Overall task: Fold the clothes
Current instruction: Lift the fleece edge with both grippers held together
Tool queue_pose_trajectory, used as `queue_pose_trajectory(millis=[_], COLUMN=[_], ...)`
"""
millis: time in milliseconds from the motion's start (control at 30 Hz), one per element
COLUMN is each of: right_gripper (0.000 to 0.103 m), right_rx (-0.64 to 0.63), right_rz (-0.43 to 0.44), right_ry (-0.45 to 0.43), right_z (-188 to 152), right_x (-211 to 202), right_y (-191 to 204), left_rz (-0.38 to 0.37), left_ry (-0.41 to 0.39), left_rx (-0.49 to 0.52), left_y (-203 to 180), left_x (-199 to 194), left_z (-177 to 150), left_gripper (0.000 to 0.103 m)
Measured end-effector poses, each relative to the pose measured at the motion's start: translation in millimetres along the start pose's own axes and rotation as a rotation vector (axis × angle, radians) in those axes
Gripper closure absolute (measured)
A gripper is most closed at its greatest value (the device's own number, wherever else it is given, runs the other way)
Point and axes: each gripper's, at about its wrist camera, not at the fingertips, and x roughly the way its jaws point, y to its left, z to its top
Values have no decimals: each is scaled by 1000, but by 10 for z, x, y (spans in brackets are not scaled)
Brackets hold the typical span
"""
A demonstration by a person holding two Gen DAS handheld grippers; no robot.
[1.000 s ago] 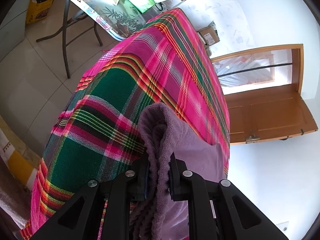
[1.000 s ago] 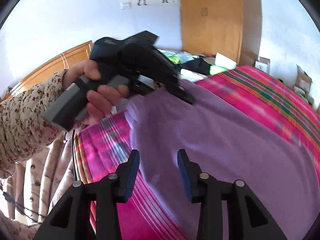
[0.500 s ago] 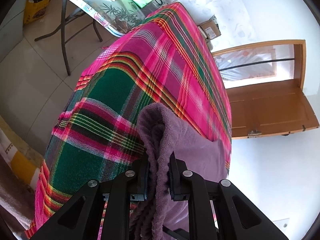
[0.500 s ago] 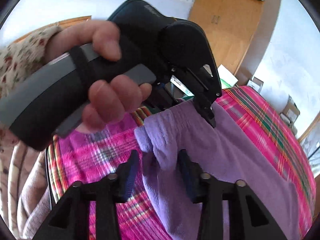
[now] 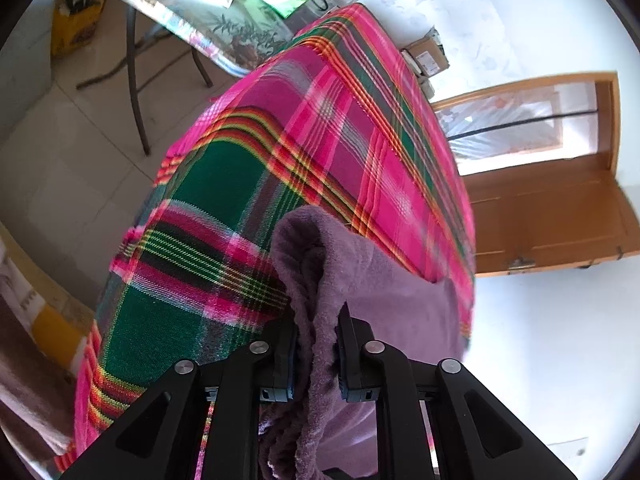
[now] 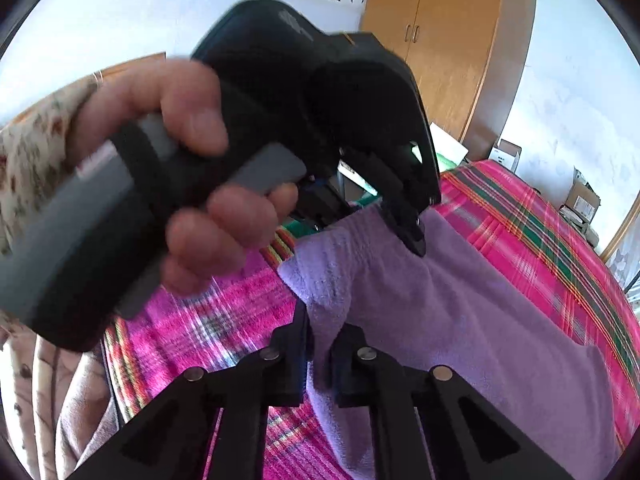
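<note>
L gripper (image 5: 316,344) & R gripper (image 6: 320,354) both clamped on purple garment (image 6: 460,300) edge, lifted over plaid bed (image 5: 224,184); fold underway, rest lies flat, unfolded

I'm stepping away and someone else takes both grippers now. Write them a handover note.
Left gripper: shut on the edge of the purple garment.
Right gripper: shut on the same garment, at a corner close beside the left gripper.
The garment is lifted at that edge; the rest lies spread on the plaid blanket.
Done: both corners gripped.
Left: no fold shows yet. Probably carry the held edge across to the far edge, lay it flat, release, then fold again.
</note>
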Motion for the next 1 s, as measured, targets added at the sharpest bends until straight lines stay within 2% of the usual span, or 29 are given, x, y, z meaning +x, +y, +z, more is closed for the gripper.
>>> queue_pose_trajectory(millis=[67,167,400,633,1000], right_gripper=[95,95,95,95,95], right_rx=[1,9,59,116,191], right_rz=[10,25,57,81,55], right_ry=[-9,6,3,-44,-159], right_z=[-13,-32,-65,-97,-195], right_x=[-8,14,-10,-121,-586], right_y=[1,2,-79,-173,-429], left_rz=[36,35,86,98,110], left_ry=[-16,-31,-16,-27,-66], left_rx=[39,53,93,91,141], left_y=[-69,-70,-137,-203,-567], left_x=[-15,-43,-22,-49,-186], left_z=[-17,-29,-22,-60,-129], left_gripper=[88,88,88,88,88])
